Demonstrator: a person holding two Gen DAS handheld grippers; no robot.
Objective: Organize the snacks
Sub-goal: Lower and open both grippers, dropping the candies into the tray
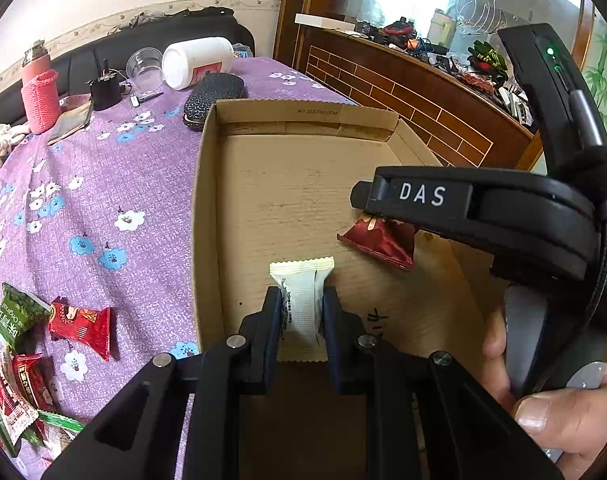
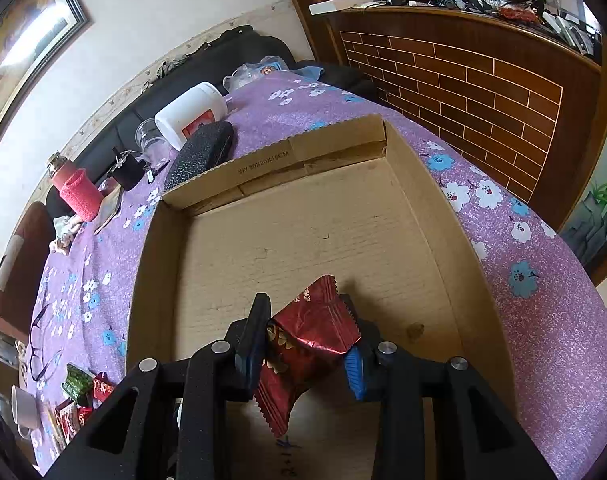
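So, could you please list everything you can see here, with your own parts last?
cardboard box: one, brown, on the table.
white snack: one, over the box, in the left gripper.
dark red snack: one, over the box, in the right gripper.
loose snacks: several, red and green, left of the box.
tablecloth: one, purple, flowered.
white jar: one, lying at the far end.
glasses case: one, black, behind the box.
pink bottle: one, far left.
left gripper: shut on the white snack.
right gripper: shut on the dark red snack.
hand: one, holding the right gripper.
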